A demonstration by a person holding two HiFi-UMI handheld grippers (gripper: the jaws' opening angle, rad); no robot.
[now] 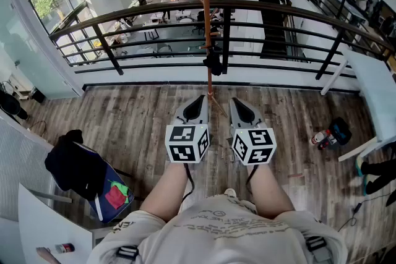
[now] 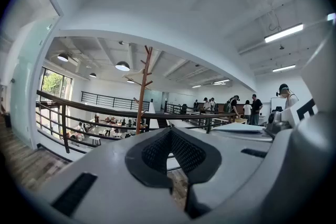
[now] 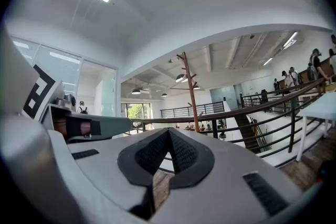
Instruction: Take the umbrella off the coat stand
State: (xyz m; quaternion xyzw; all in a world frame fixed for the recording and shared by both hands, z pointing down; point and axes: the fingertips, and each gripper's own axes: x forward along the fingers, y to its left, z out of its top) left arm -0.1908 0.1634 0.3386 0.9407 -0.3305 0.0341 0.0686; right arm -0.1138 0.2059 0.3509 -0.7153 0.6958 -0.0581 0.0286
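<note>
The wooden coat stand (image 1: 206,21) rises straight ahead of me by the railing. A small dark folded umbrella (image 1: 213,62) hangs on it at about railing height. My left gripper (image 1: 197,99) and right gripper (image 1: 239,101) are held side by side over the wood floor, short of the stand's foot, both pointing at it. Each has its jaws shut with nothing between them. The left gripper view shows the stand (image 2: 142,91) left of the closed jaw tips (image 2: 169,130). In the right gripper view the stand (image 3: 190,93) is just right of the closed tips (image 3: 169,131).
A dark railing (image 1: 154,12) runs across behind the stand, with a lower floor beyond. A black jacket on a blue chair (image 1: 80,170) is at my left. A white table (image 1: 378,91) and a red-and-blue tool (image 1: 328,134) on the floor are at right. People stand far off.
</note>
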